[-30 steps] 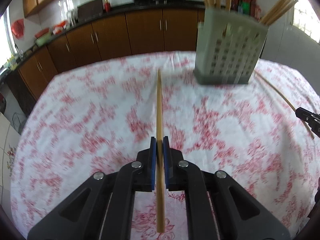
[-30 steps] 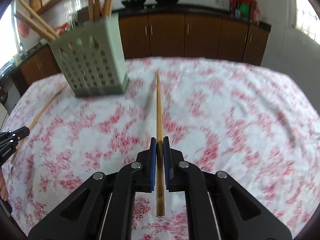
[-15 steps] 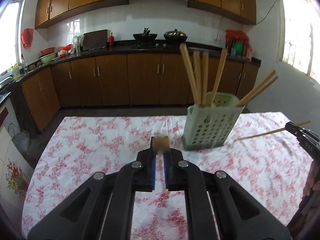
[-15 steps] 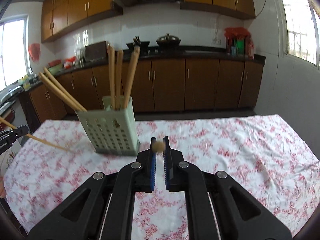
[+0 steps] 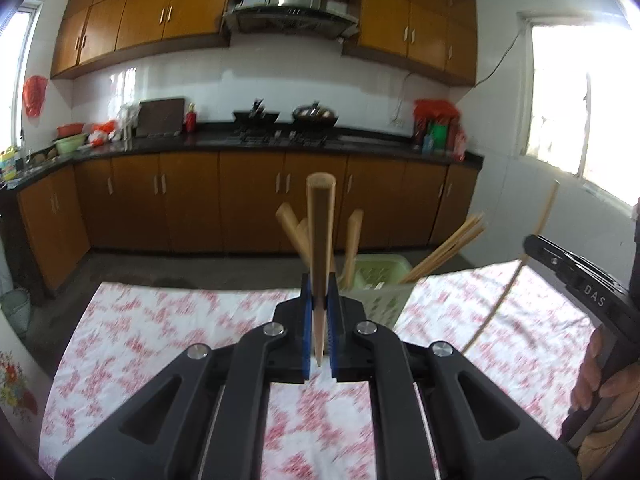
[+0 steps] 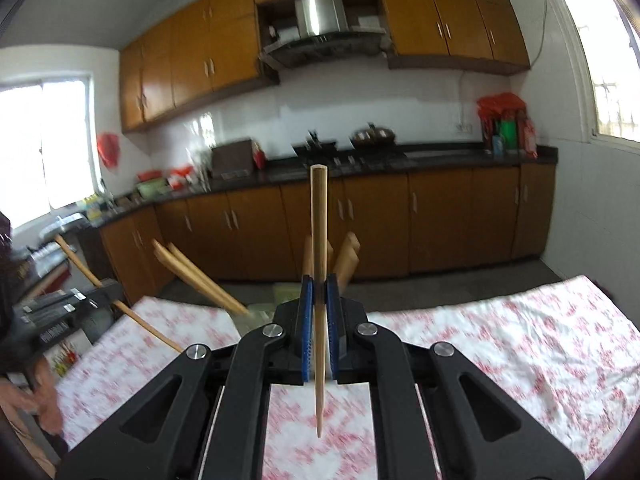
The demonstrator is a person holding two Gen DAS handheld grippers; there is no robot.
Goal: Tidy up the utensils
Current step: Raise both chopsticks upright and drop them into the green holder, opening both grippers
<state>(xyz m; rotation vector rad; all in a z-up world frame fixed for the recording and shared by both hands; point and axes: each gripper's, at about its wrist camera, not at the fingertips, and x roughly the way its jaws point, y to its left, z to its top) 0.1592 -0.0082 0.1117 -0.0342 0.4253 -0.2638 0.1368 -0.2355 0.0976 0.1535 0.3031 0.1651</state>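
Left wrist view: left gripper (image 5: 319, 300) jaws clamp a chopstick (image 5: 320, 240); right gripper (image 6: 319, 308) likewise, basket (image 5: 380, 288) apparently behind.

Tablecloth (image 5: 168, 320) white with red florals (holder (image 5: 384, 280) pale green).

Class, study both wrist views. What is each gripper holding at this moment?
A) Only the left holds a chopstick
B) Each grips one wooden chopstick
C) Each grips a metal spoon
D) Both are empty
B: the left gripper is clamped on a chopstick, and the right gripper is clamped on another chopstick.
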